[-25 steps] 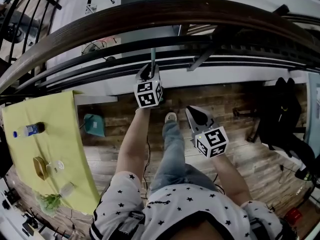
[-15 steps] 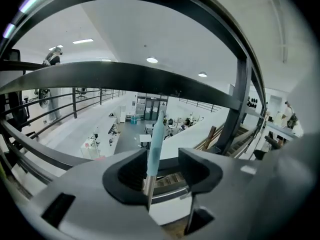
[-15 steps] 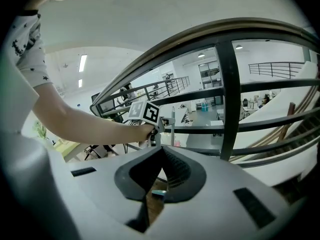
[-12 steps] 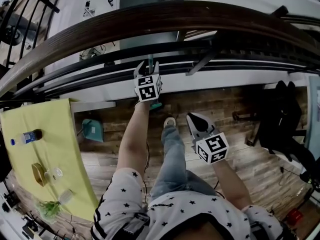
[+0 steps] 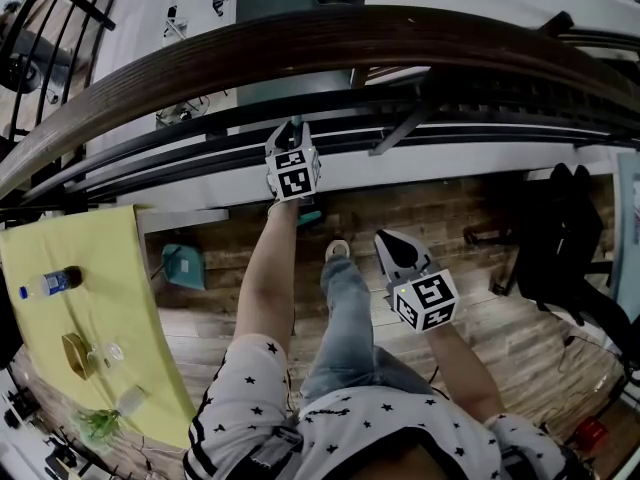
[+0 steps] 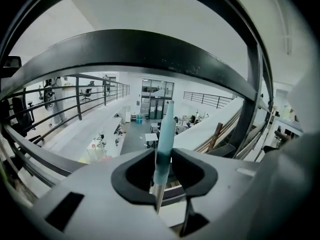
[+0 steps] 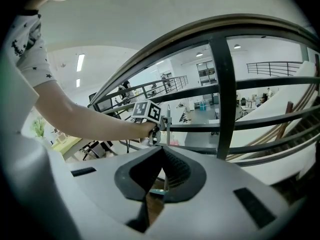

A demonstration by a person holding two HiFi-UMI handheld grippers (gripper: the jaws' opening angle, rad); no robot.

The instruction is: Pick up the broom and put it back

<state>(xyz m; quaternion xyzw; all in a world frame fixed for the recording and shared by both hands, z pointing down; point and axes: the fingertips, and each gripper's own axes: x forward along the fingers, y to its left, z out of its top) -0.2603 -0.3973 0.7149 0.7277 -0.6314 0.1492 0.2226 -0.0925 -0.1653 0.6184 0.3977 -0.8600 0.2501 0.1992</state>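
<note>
Two claws showed: the left claw (image 6: 162,159), its jaws just closing, gripped the one broom (image 6: 164,134) by its teal handle beside the dark railing (image 5: 350,36), while the right claw (image 7: 161,151) hung closed and empty.

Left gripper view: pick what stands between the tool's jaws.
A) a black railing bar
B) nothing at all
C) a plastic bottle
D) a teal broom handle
D: the teal broom handle runs upright between the pads of the left tool, whose jaws have just been closing on it.
</note>
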